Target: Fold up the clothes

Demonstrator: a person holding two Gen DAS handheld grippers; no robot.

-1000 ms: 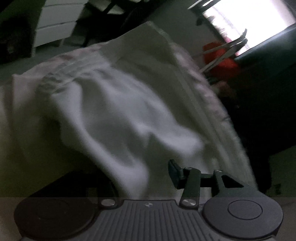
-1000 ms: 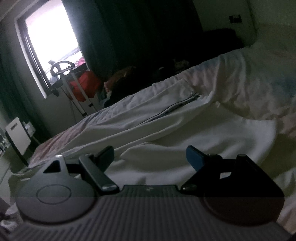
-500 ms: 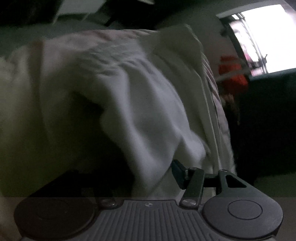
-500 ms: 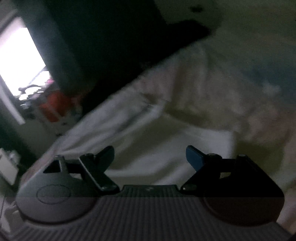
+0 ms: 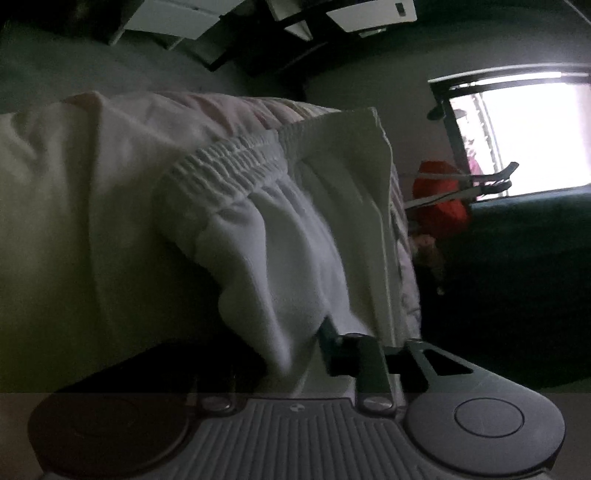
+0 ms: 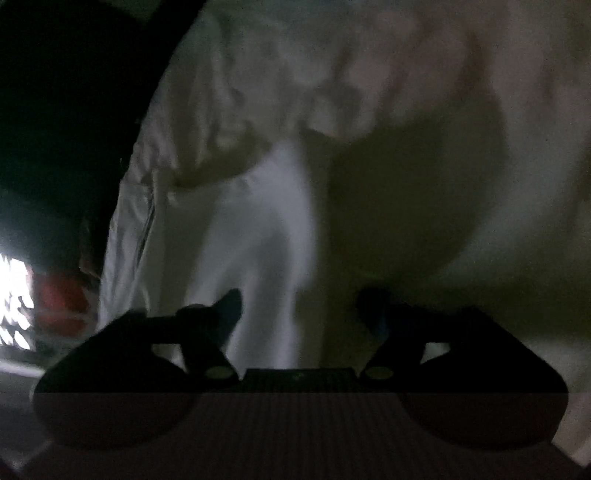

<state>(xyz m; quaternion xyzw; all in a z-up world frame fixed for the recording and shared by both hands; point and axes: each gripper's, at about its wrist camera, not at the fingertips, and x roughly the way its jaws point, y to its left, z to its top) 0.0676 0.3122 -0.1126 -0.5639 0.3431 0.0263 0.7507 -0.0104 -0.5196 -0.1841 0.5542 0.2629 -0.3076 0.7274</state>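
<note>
White trousers (image 5: 295, 236) with a gathered elastic waistband (image 5: 229, 162) lie on the bed. My left gripper (image 5: 295, 354) is shut on a fold of the white fabric, which drapes over and hides its left finger; the right finger (image 5: 332, 350) presses against the cloth. In the right wrist view the same white garment (image 6: 258, 229) runs away from my right gripper (image 6: 299, 306), which is open and empty just above the cloth, pointing down at it. A zip line (image 6: 147, 221) shows at the garment's left edge.
The pale bed sheet (image 5: 66, 221) lies under the garment and also shows in the right wrist view (image 6: 480, 147). A bright window (image 5: 524, 133), a red object (image 5: 443, 206) and dark curtains stand beyond the bed's edge. White drawers (image 5: 177, 14) stand far off.
My left gripper has rolled and pulled the held cloth, so the waistband now shows clearly. My right gripper has swung from facing the room to pointing down at the garment, still open.
</note>
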